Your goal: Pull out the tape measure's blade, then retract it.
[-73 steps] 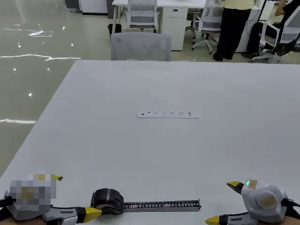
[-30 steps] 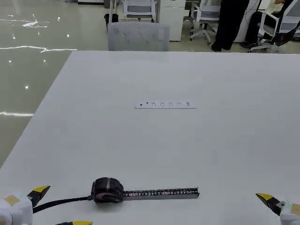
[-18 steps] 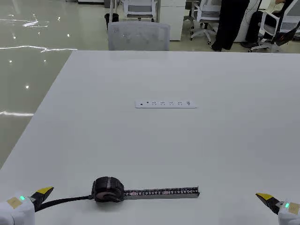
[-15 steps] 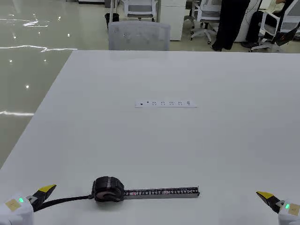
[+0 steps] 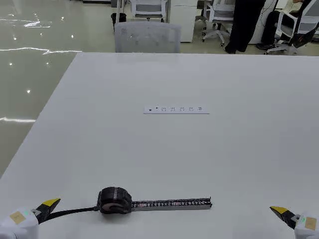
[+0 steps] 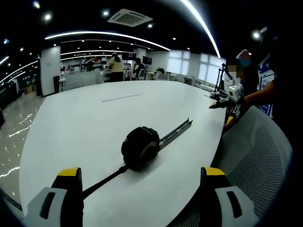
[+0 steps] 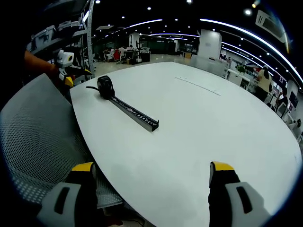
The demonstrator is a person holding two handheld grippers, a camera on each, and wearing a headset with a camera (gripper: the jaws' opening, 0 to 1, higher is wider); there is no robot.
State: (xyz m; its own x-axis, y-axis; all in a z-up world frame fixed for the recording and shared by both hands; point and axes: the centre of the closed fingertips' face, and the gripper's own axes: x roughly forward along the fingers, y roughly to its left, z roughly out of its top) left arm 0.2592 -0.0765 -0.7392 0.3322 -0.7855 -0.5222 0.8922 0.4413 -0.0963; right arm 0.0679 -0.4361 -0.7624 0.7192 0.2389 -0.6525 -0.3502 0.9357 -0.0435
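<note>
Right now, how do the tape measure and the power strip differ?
The tape measure is dark, round-bodied, with its blade out; the power strip is white and flat. The tape measure lies near the table's close edge; the power strip lies mid-table. Both run left to right.

Open tabletop (image 5: 174,154) around tape measure (image 5: 114,200)

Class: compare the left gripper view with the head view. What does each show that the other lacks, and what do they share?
Left gripper view: ceiling lights and a mesh chair back at the near table edge. Head view: a standing person's black trousers and wheeled chair bases. Shared: the tape measure with its blade pulled out, its strap, the power strip and the white table.
</note>
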